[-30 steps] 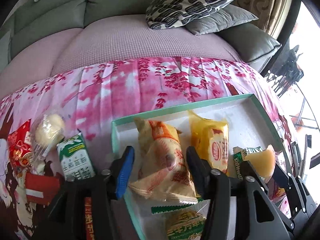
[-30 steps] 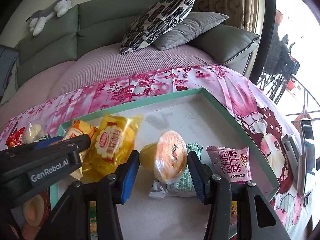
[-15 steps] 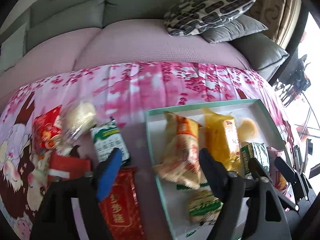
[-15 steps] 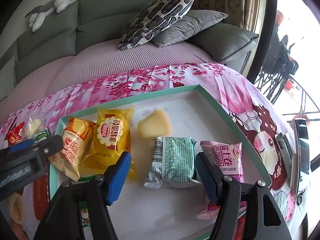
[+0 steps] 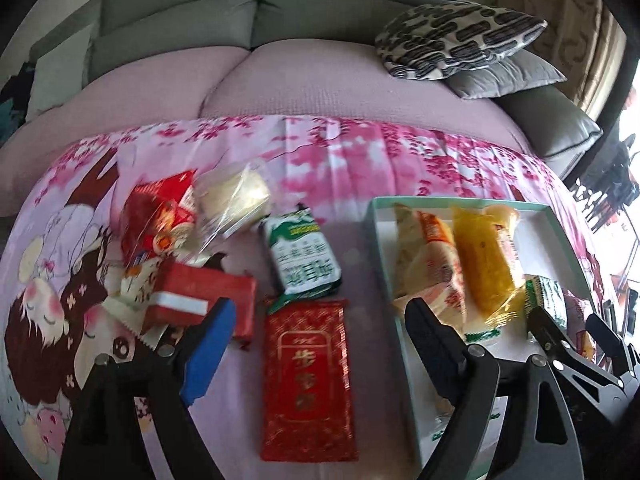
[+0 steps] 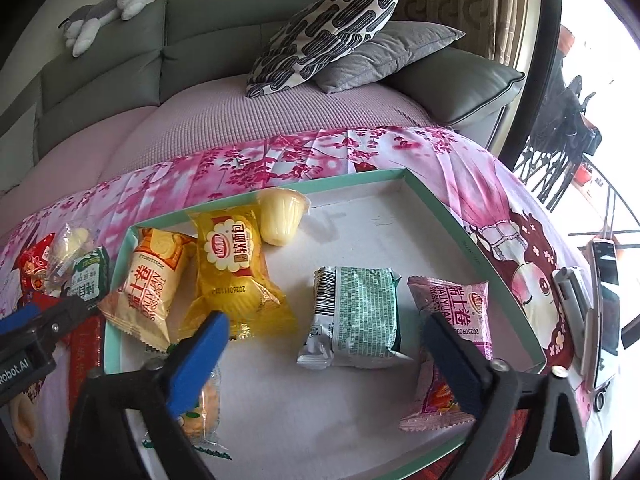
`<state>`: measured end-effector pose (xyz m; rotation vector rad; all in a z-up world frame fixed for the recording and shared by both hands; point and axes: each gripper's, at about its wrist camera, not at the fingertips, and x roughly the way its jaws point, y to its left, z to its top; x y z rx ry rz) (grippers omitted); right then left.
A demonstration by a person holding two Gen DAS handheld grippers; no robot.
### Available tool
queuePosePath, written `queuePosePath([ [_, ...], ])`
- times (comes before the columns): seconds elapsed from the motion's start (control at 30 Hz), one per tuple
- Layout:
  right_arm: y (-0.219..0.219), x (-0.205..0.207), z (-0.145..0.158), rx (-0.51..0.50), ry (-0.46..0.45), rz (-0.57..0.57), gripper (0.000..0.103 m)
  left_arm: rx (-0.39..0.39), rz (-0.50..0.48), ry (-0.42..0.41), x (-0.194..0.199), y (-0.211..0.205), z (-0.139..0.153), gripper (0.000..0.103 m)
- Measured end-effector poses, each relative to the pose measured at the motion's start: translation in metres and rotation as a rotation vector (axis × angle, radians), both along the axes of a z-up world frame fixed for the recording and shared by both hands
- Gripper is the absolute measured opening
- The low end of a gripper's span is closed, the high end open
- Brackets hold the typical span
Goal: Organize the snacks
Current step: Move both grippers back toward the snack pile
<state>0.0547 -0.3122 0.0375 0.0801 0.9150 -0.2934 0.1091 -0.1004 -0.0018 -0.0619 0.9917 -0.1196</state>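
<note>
A shallow green-rimmed white tray (image 6: 440,204) holds an orange swiss roll packet (image 6: 150,284), a yellow bread packet (image 6: 234,276), a yellow jelly cup (image 6: 280,216) on its side, a green-white packet (image 6: 356,312) and a pink swiss roll packet (image 6: 452,320). My right gripper (image 6: 324,356) is open and empty above the tray's near part. My left gripper (image 5: 316,340) is open and empty over a red envelope packet (image 5: 308,384) left of the tray (image 5: 380,240). Around it lie a green-white packet (image 5: 300,256), a red box (image 5: 200,300), a clear-wrapped bun (image 5: 236,200) and a red packet (image 5: 160,212).
All lie on a pink cherry-blossom cloth (image 5: 320,152) over a table in front of a grey sofa (image 6: 200,60) with cushions (image 6: 328,32). A phone (image 6: 608,300) lies at the table's right edge. The left gripper's body (image 6: 36,336) shows at the tray's left.
My right gripper has let go of the jelly cup, which now lies at the tray's back, and has pulled back open. My left gripper has moved left, from over the tray to the loose snacks.
</note>
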Motion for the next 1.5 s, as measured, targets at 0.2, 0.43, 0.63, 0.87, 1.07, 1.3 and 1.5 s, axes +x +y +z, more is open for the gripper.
queuePosePath([
  [0.2, -0.001, -0.002, 0.000, 0.008, -0.003, 0.004, 0.103, 0.004, 0.037, -0.015, -0.006, 0.011, -0.007, 0.100],
  [0.43, -0.003, -0.004, 0.002, 0.010, -0.007, 0.004, 0.103, -0.007, 0.049, -0.038, -0.008, 0.017, -0.009, 0.100],
  [0.63, -0.004, -0.008, 0.006, 0.027, -0.017, 0.004, 0.103, -0.026, 0.042, -0.050, -0.013, 0.017, -0.003, 0.100],
  [0.87, 0.018, -0.006, 0.012, 0.058, -0.050, 0.061, 0.103, -0.033, 0.075, -0.038, -0.018, 0.031, 0.001, 0.100],
  [1.07, 0.043, -0.002, 0.010, 0.056, -0.042, 0.105, 0.103, -0.027, 0.119, -0.026, -0.022, 0.049, 0.000, 0.100],
  [1.3, 0.071, 0.004, 0.008, 0.061, -0.034, 0.147, 0.103, -0.020, 0.181, 0.013, -0.022, 0.074, -0.002, 0.100],
  [1.5, 0.101, 0.010, 0.003, 0.053, -0.021, 0.209, 0.103, -0.028, 0.220, 0.030, -0.023, 0.098, -0.003, 0.100],
])
